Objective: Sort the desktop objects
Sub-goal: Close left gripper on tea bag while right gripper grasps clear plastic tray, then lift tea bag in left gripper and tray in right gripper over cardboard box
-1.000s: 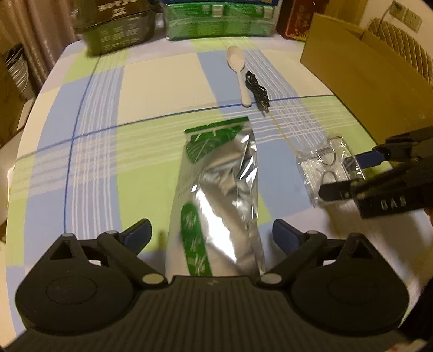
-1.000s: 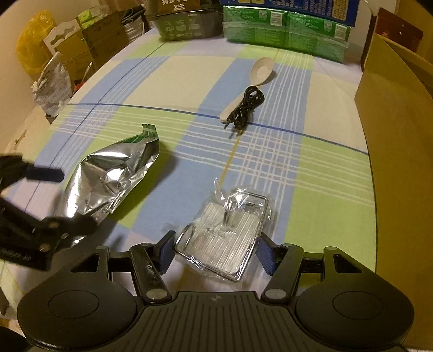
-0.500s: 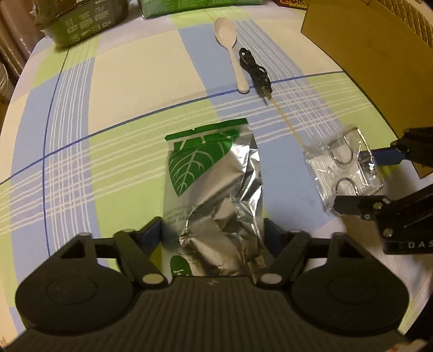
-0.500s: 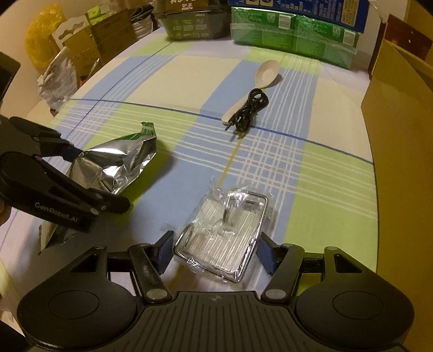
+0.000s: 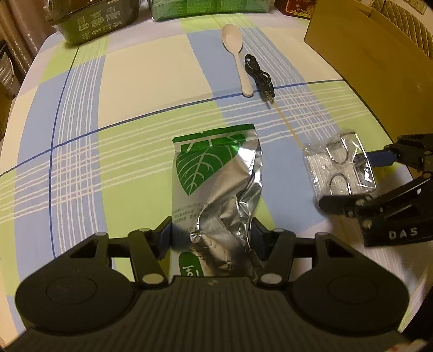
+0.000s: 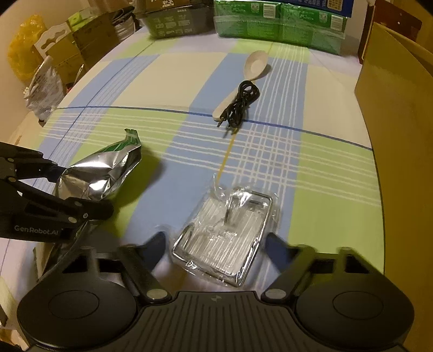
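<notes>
A silver foil pouch (image 5: 216, 189) with a green leaf print is raised off the checked tablecloth. My left gripper (image 5: 211, 235) is shut on its crumpled lower end. The pouch also shows in the right wrist view (image 6: 100, 173), lifted, with the left gripper (image 6: 54, 200) on it. A clear plastic packet with wire clips (image 6: 227, 232) lies between my right gripper's open fingers (image 6: 216, 243), which stand either side without touching. The packet also shows in the left wrist view (image 5: 341, 168), with the right gripper (image 5: 379, 186) around it.
A white spoon (image 5: 238, 51) and a coiled black cable (image 5: 259, 75) lie further back on the table. A large cardboard box (image 6: 400, 135) stands along the right edge. Green packages (image 6: 276, 21) and a dark box (image 5: 97, 19) line the far edge.
My left gripper has closed on the pouch's lower end and lifted it, crumpling the foil. My right gripper has stayed around the packet and opened a little wider.
</notes>
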A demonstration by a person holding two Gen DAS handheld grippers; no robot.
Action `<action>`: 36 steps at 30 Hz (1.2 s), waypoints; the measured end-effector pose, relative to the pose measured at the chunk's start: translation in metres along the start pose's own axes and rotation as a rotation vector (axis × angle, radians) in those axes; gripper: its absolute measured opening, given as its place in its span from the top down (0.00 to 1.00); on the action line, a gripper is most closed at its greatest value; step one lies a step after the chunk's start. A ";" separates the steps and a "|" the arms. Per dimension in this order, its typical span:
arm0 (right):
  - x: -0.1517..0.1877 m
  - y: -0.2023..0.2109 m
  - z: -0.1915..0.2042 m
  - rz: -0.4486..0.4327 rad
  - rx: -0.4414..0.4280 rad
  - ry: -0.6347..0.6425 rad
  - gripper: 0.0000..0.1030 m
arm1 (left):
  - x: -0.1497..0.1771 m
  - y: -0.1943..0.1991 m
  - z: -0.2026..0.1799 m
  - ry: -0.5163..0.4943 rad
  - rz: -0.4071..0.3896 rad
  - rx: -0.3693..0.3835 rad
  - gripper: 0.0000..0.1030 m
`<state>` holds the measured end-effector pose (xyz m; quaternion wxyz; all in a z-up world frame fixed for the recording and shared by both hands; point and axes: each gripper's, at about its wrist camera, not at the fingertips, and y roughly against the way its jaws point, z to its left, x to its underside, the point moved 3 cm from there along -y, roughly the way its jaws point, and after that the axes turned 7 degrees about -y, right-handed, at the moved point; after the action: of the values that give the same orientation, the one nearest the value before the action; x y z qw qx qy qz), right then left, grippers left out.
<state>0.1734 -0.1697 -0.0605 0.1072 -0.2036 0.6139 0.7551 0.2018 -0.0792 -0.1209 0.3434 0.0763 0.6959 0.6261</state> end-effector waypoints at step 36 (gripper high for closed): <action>-0.003 0.097 0.005 -0.194 -0.021 -0.006 0.43 | 0.005 0.085 -0.031 0.111 -0.066 -0.067 0.57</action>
<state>0.1357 -0.1866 0.0272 0.1795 -0.2612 0.5832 0.7479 0.1530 -0.0842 -0.0446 0.3271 0.0070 0.6947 0.6406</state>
